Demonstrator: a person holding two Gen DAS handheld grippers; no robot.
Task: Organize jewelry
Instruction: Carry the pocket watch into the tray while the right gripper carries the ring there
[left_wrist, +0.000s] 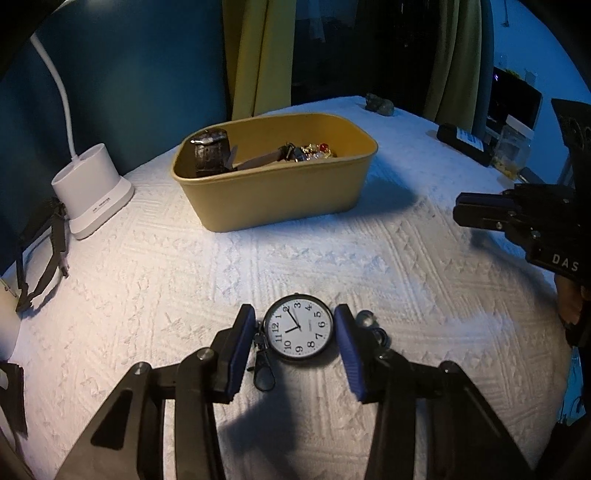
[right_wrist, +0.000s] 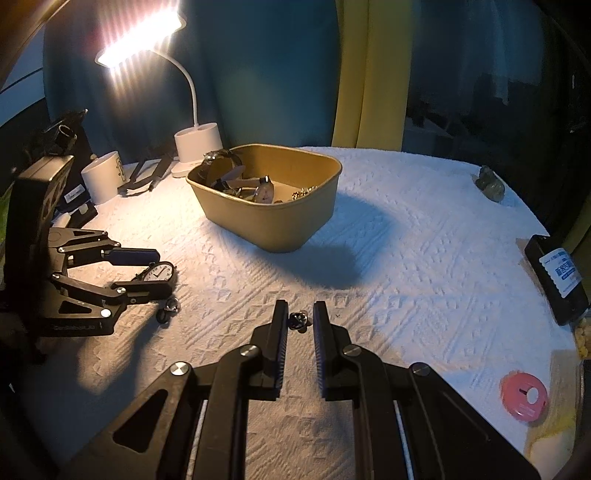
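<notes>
Pocket watch (left_wrist: 298, 328) between left gripper (left_wrist: 295, 345) jaws, untouched

A pocket watch (left_wrist: 298, 328) lies on the tablecloth (left_wrist: 332, 251), before the tub (left_wrist: 273, 170) holding jewelry.

glossy pocket watch (left_wrist: 299, 327), rough white cloth (left_wrist: 369, 258)

Counts on the white cloth

One pocket watch (left_wrist: 298, 328) lies loose; two small rings (left_wrist: 365, 319) sit just beside it, and one small metal piece (right_wrist: 299, 320) lies apart. One yellow tub (left_wrist: 273, 173) holds at least two strap watches (right_wrist: 264, 190) and a gold tangle too bunched to count. One desk lamp (right_wrist: 195, 144), one white cup (right_wrist: 101, 181), one pink tape roll (right_wrist: 523, 400), one small stone (right_wrist: 489, 182), two grippers (left_wrist: 295, 347) (right_wrist: 300, 321).
</notes>
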